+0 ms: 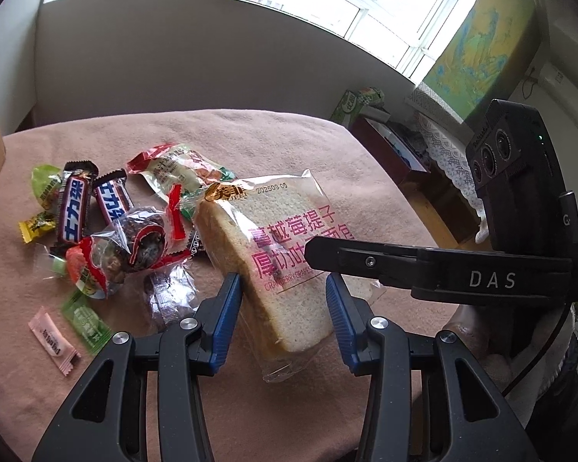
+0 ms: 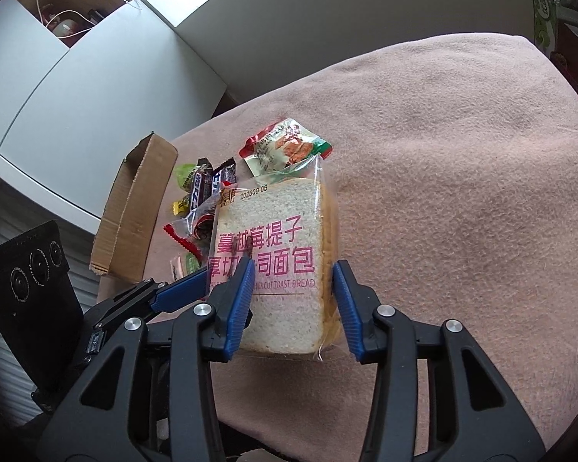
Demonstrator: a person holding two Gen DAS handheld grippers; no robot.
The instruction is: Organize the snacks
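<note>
A clear-wrapped pack of sliced toast bread [image 1: 285, 231] with pink lettering stands tilted on its edge on the pink cloth. My left gripper [image 1: 283, 285] is shut on its lower part, one blue pad on the crust side and one on the printed face. My right gripper [image 2: 293, 269] is shut on the same bread pack [image 2: 273, 254] across its thickness. One black finger [image 1: 366, 261] of the right gripper crosses the pack's face in the left wrist view. A blue-padded finger [image 2: 181, 288] of the left gripper shows in the right wrist view.
Loose snacks lie left of the bread: two chocolate bars [image 1: 73, 204], a red-and-green pouch [image 1: 173, 169], a bag of dark fruit [image 1: 142, 238], a pink sachet [image 1: 54, 335] and small candies [image 1: 36, 225]. An open cardboard box [image 2: 135, 208] stands at the table's left edge. Pink cloth [image 2: 443, 154] stretches right.
</note>
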